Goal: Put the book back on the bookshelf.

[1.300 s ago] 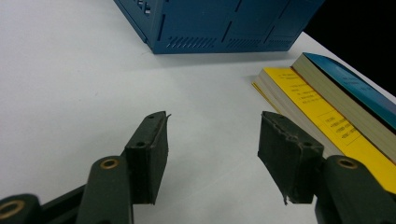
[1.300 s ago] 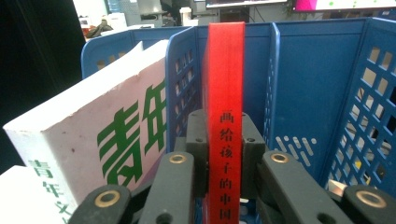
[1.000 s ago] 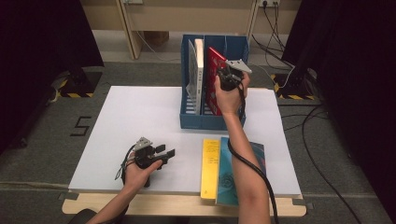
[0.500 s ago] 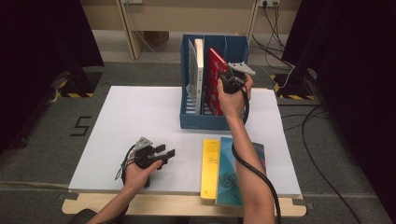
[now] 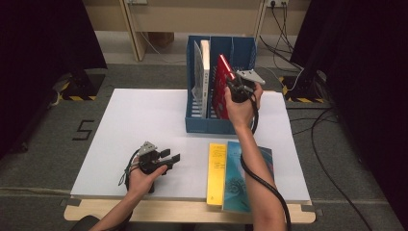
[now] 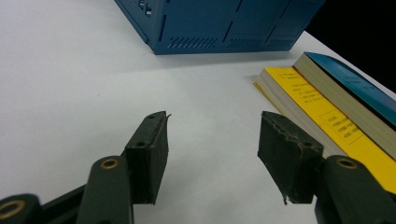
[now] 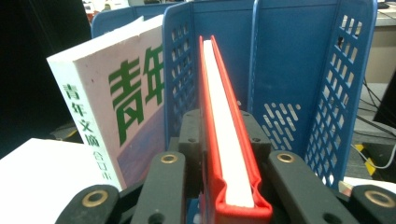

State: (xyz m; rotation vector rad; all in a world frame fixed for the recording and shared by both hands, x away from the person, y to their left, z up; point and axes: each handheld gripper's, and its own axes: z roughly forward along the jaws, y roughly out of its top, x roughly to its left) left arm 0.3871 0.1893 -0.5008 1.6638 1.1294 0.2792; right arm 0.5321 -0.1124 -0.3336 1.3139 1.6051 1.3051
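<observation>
A red book [image 5: 221, 86] stands tilted in the middle slot of the blue file rack [image 5: 221, 126]. My right gripper [image 5: 233, 89] reaches in from the right at its upper edge. In the right gripper view the red book [image 7: 224, 116] runs straight between the jaws. Both pads [image 7: 190, 135] still lie against its covers, though the jaws have just been opening a little. My left gripper [image 5: 172, 157] rests low over the white table near the front, open, with nothing between the jaws [image 6: 212, 144].
A white book with green characters [image 7: 121, 102] leans in the slot left of the red one. A yellow book [image 5: 217, 173] and a teal book [image 5: 262, 168] lie side by side at the table's front right, also in the left gripper view [image 6: 322, 116].
My right hand has shifted slightly right and down with the red book in the rack slot. The left hand and its gripper have stayed put.
</observation>
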